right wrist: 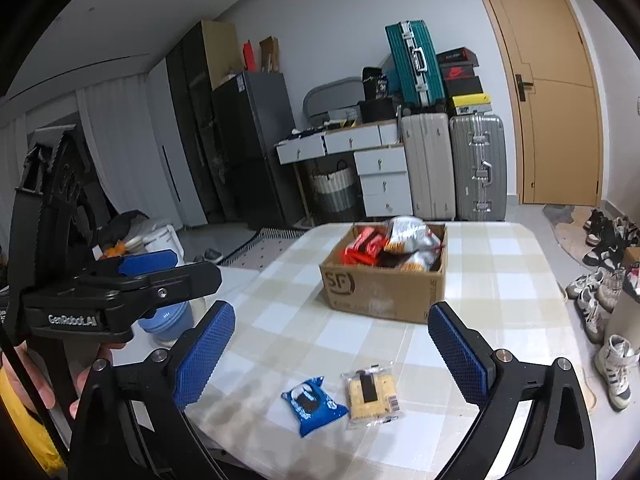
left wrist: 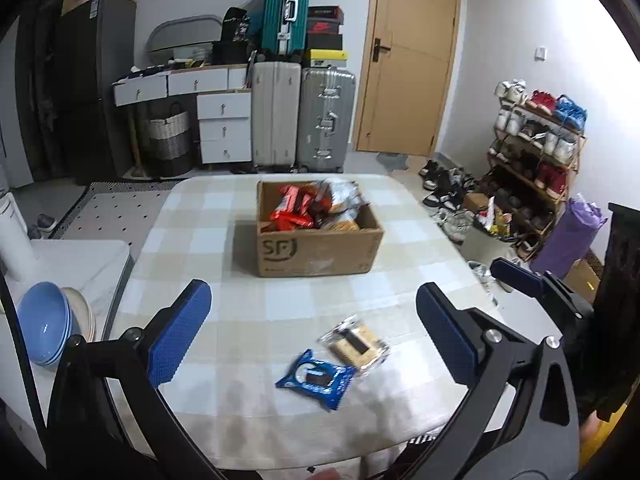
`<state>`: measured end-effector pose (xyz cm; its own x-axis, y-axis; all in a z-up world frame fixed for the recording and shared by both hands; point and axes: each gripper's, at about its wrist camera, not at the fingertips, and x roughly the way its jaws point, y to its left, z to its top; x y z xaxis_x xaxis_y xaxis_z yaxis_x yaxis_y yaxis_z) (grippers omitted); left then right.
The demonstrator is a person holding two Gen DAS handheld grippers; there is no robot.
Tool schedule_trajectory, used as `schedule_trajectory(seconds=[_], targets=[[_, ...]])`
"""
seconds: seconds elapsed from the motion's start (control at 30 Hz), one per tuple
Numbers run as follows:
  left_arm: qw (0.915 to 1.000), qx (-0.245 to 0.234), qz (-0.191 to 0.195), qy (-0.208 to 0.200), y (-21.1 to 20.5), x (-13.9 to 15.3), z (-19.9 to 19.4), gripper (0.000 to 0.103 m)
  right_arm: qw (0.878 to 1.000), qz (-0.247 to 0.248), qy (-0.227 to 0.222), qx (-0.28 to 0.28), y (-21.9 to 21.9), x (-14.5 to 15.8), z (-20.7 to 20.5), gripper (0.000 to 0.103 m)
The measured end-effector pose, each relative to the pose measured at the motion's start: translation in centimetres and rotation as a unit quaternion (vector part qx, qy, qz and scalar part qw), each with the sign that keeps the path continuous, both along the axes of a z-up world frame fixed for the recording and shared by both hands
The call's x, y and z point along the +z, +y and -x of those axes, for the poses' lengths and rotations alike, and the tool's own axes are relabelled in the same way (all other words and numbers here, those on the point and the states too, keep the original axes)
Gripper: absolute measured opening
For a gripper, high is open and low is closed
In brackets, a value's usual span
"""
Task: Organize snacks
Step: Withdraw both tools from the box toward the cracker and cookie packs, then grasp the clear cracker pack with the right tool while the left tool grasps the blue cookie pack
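left gripper (left wrist: pixel 316 328) and right gripper (right wrist: pixel 332 350) both gape wide with nothing between the pads; just beyond them a blue cookie pack (left wrist: pixel 315 379) and clear cracker pack (left wrist: pixel 356 346) lie side by side on the checked table (left wrist: pixel 224 240); farther back stands the cardboard box (left wrist: pixel 318 250) full of snacks

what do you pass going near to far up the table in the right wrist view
right gripper, open, nearest → blue cookie pack and clear cracker pack, side by side → bare checked tablecloth → cardboard box full of snacks
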<state>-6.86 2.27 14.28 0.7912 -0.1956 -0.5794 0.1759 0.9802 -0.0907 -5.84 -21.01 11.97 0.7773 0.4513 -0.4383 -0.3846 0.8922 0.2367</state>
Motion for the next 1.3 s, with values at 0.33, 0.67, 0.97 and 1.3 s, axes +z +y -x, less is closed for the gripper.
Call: schedule_trajectory(seconds=[0.33, 0.67, 0.97, 1.3], targets=[[0.9987, 0.041, 0.017, 0.027, 1.8, -8.6, -7.3, 0.102, 1.0, -0.001, -0.001, -0.006, -0.3, -3.9, -4.0, 0.099], [0.9976, 0.023, -0.02, 0.062, 1.4, -14.8, -11.9, 0.102, 0.996, -0.004, 0.093, -0.003, -0.7, -10.1, -9.3, 0.099], [0.9943, 0.026, -0.04, 0.095, 1.5, -16.7, -12.8, 0.102, 0.985, 0.078, 0.151, 0.02, 1.9, -14.3, -10.8, 0.099], [0.9921, 0.053, -0.001, 0.114, 4.0, -17.3, -12.0, 0.102, 0.971, 0.142, 0.191, 0.016, 3.7, -17.9, -11.5, 0.099]])
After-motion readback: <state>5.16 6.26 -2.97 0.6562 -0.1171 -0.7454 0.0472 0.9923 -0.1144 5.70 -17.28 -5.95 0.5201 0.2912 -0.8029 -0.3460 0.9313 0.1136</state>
